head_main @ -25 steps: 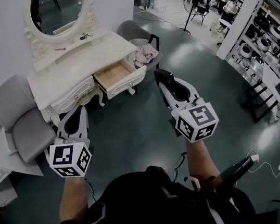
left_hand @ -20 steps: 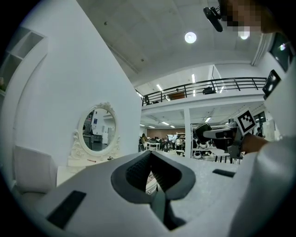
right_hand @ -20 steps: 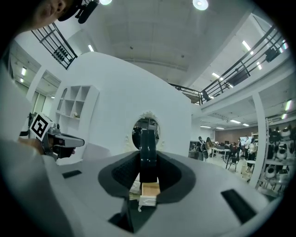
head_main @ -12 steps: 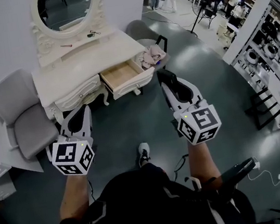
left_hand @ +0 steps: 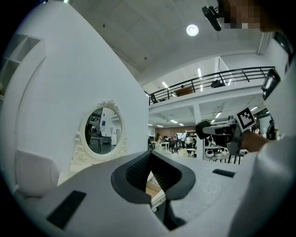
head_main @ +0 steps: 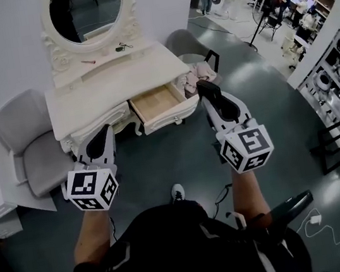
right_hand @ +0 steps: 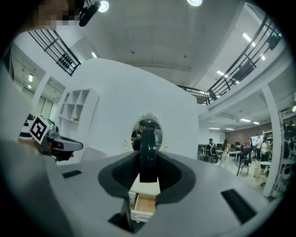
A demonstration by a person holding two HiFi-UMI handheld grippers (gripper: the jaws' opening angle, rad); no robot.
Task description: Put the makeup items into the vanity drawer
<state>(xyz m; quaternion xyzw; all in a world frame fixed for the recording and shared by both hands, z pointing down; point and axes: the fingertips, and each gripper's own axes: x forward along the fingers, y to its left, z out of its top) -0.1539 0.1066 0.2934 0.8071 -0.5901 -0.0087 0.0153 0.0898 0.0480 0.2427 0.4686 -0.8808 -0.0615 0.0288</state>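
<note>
We carry a dark, flat round makeup case (right_hand: 148, 143), probably a compact, pinched edge-on between the pads of the right gripper (right_hand: 148, 162), ready to drop in. The open wood-lined drawer (right_hand: 145, 203) of the white vanity table (head_main: 117, 83) lies ahead and below, well apart. The left gripper (left_hand: 150, 159) has its jaws together, empty.

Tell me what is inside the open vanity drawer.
The drawer shows only a bare wooden bottom; nothing lies in the visible part. Any part of it still under the vanity top is hidden.
</note>
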